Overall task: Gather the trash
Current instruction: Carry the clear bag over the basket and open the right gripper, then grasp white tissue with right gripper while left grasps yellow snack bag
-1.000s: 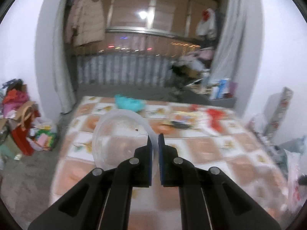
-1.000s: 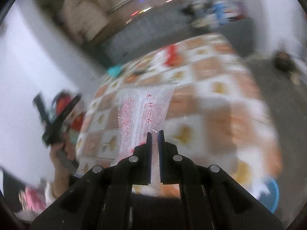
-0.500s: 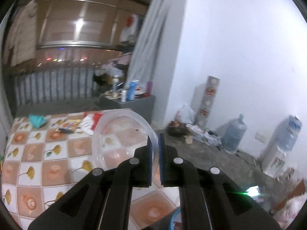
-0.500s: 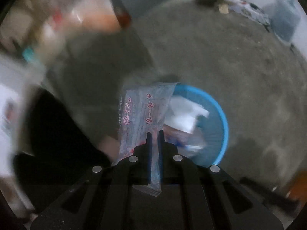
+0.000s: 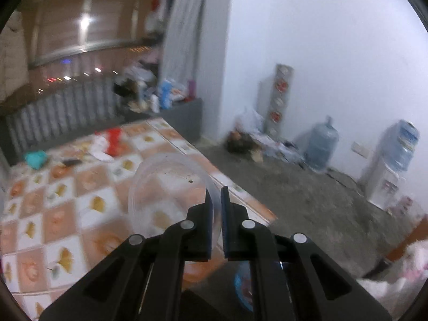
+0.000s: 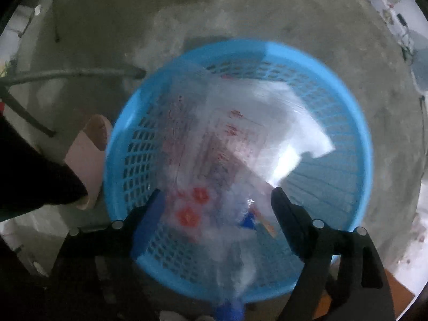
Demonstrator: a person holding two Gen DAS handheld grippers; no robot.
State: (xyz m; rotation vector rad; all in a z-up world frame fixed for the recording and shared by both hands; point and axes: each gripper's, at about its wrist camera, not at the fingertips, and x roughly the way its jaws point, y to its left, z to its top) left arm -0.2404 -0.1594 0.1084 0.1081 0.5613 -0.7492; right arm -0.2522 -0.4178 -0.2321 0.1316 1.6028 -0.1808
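My left gripper [image 5: 216,195] is shut on the rim of a clear round plastic container [image 5: 163,184], held above the table's right edge. My right gripper [image 6: 216,195] is open wide, directly above a blue plastic basket [image 6: 355,144] on the floor. A clear plastic bag with red print [image 6: 214,149] lies blurred between the fingers, over the basket, free of the pads. White paper trash [image 6: 281,112] lies in the basket. The basket's edge also shows in the left wrist view [image 5: 242,286].
A table with an orange and white flower-tile cloth [image 5: 53,214] holds red [image 5: 112,139] and teal [image 5: 34,159] trash at its far end. Water jugs [image 5: 321,144] and a dispenser [image 5: 390,168] stand by the white wall. A foot in a pink slipper [image 6: 88,157] is left of the basket.
My right gripper swung from the table down over the basket, opened, and let go of the printed bag. My left gripper turned right with the container still in its grip.
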